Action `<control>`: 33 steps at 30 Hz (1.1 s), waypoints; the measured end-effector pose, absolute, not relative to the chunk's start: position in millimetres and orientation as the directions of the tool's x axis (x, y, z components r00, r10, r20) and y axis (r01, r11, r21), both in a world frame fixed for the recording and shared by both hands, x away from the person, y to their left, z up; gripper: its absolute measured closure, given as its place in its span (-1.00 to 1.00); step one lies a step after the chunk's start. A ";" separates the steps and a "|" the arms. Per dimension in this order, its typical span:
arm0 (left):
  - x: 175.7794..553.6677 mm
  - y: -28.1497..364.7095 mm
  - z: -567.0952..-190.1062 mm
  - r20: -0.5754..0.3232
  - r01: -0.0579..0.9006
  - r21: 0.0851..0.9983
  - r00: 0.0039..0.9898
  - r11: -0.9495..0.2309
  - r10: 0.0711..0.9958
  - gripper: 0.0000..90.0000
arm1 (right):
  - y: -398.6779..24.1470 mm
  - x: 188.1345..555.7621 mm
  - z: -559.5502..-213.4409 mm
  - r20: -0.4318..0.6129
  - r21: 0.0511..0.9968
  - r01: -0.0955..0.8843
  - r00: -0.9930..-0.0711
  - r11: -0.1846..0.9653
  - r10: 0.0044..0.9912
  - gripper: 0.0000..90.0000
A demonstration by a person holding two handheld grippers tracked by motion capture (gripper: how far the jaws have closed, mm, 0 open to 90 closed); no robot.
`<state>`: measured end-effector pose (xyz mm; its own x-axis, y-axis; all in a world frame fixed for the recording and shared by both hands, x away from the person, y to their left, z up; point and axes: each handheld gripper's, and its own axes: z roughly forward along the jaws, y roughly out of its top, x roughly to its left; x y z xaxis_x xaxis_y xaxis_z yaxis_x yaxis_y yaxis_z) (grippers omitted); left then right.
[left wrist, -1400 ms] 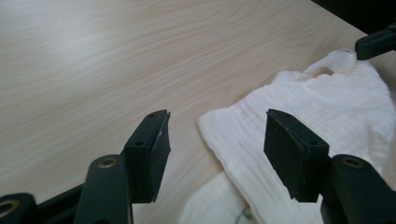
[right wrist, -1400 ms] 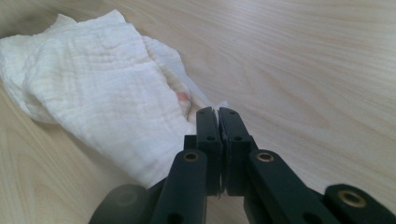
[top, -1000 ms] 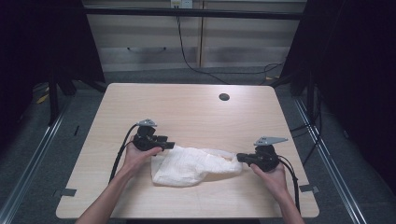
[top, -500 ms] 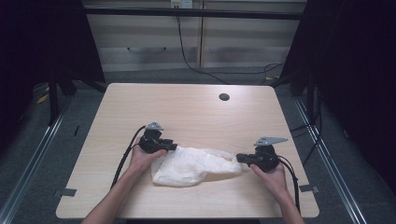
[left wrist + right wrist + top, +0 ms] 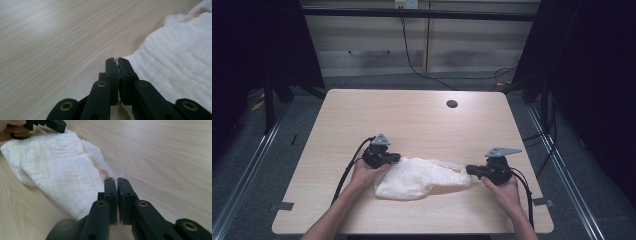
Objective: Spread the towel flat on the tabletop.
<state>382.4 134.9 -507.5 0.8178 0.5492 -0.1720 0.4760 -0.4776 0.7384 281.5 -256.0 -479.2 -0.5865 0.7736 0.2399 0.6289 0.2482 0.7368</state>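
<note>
Cloth (image 5: 419,177): white, crinkled, lying bunched on the desk (image 5: 412,120), lower centre of the high view, between my two hands. It stretches from lower left to a narrow tail at the right.

Left tongs (image 5: 396,159): at the cloth's upper left corner in the high view. The jaws have just been closing. In the left gripper view (image 5: 117,61) they stand pressed together with a thin white edge of cloth caught between the tips; the rest of the cloth (image 5: 180,60) fills the right side of that frame, bare desk (image 5: 50,45) at the left.

Right tongs (image 5: 469,170): at the cloth's right end in the high view, my hand (image 5: 502,192) behind them. In the right gripper view (image 5: 117,180) the jaws are pressed together on a small fold of cloth that peeks out at the tips. The cloth (image 5: 55,167) runs away to the upper left of that frame, where my left tongs (image 5: 58,126) sit on its far corner.

A small pink patch (image 5: 102,172) shows on the cloth just beside the right jaws. A dark round hole (image 5: 452,104) lies in the desk, upper right of centre, well apart from the cloth.
</note>
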 end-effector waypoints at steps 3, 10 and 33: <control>384.6 138.9 -506.9 -0.214 0.498 0.744 0.810 -0.446 0.546 0.95 | -256.0 280.8 -480.3 0.243 0.734 0.633 -0.582 0.244 0.776 0.94; 383.1 156.7 -495.4 -0.263 0.510 0.778 0.795 -0.367 0.546 0.95 | -256.5 279.4 -475.9 0.240 0.761 0.608 -0.586 0.225 0.774 0.94; 356.7 207.3 -406.8 -0.226 0.365 0.915 0.818 -0.173 0.529 0.96 | -258.9 293.8 -386.0 0.193 0.897 0.426 -0.623 0.122 0.758 0.97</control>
